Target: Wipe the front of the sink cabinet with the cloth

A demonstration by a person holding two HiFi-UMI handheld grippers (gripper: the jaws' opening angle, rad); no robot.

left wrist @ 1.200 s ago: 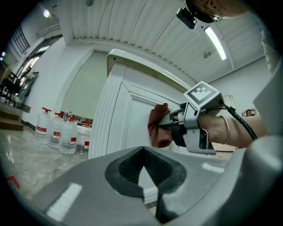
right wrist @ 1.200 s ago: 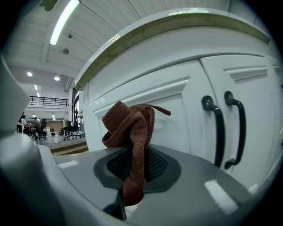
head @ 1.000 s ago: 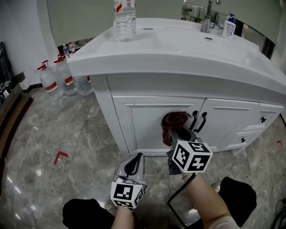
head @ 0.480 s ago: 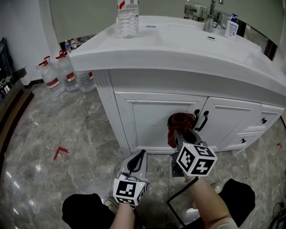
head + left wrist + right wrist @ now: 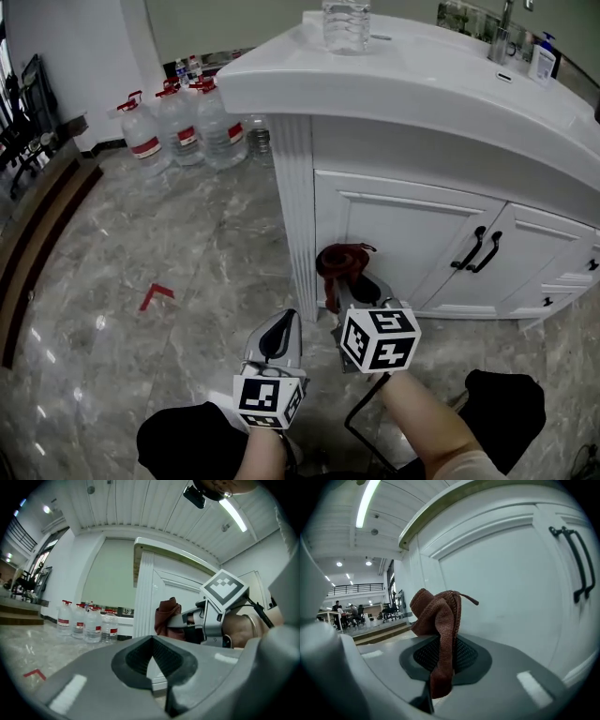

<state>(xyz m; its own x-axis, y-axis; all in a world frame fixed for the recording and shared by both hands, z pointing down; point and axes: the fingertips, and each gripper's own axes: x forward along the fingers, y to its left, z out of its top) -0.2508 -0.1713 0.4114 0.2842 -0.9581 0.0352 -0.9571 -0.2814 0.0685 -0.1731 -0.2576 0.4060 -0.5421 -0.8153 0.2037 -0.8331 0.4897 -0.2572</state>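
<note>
A dark red knitted cloth (image 5: 339, 262) is bunched at the tip of my right gripper (image 5: 345, 281), which is shut on it. The cloth (image 5: 438, 616) stands close against the white sink cabinet's left door (image 5: 403, 234), low down near the fluted corner post (image 5: 297, 225). In the left gripper view the cloth (image 5: 168, 617) shows beside that post. My left gripper (image 5: 277, 342) hangs lower and to the left, over the floor, shut with nothing in it. Black handles (image 5: 478, 251) sit where the two doors meet.
Several large water bottles (image 5: 178, 124) stand on the marble floor left of the cabinet. A clear bottle (image 5: 346, 23) is on the countertop, with a tap and soap bottle (image 5: 543, 58) at the basin. Red tape (image 5: 156, 295) marks the floor. Drawers (image 5: 572, 281) lie at the right.
My right gripper has carried the cloth leftward along the cabinet front, from beside the door handles to the left door's edge near the corner post. The head view swung left too.
</note>
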